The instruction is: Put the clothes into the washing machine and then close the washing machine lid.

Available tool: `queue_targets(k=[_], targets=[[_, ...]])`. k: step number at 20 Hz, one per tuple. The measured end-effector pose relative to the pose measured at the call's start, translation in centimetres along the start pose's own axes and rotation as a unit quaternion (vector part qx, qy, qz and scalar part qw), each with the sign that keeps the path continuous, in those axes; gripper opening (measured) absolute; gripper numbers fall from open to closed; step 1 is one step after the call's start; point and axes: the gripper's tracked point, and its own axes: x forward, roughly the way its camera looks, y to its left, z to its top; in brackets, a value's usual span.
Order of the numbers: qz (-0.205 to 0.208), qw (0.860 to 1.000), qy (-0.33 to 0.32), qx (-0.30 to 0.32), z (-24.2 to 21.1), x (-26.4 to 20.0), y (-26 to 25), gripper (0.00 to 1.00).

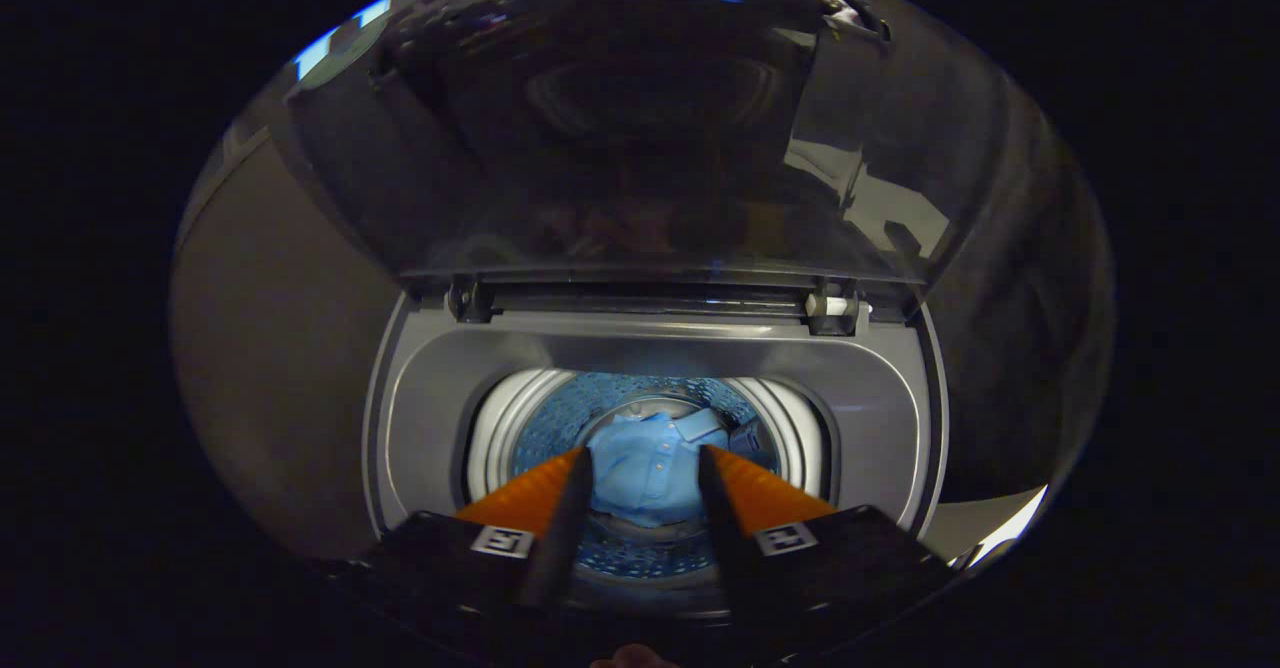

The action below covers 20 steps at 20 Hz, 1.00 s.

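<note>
Tongs spread over blue shirt in washer drum.

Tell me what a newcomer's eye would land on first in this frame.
The light blue shirt lying at the bottom of the drum stands out, seen in the gap between the open tongs, which hold nothing. Next comes the dark glossy lid, standing raised on its hinges beyond the grey rim of the washing machine.
</note>
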Motion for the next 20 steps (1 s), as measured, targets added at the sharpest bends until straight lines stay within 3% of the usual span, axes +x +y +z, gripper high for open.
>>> queue_targets(k=[2, 9, 13, 20], targets=[[-0.011, 1.000, -0.015, 0.018, 0.7, -0.3, -0.3, 1.00], [-0.034, 0.995, -0.056, 0.078, 3.3, -2.7, -1.9, 1.00], [-0.018, 0.988, -0.124, 0.093, 7.4, -5.3, -0.9, 1.00], [0.015, 0.968, -0.246, 0.044, 13.4, -11.1, 1.5, 1.00]])
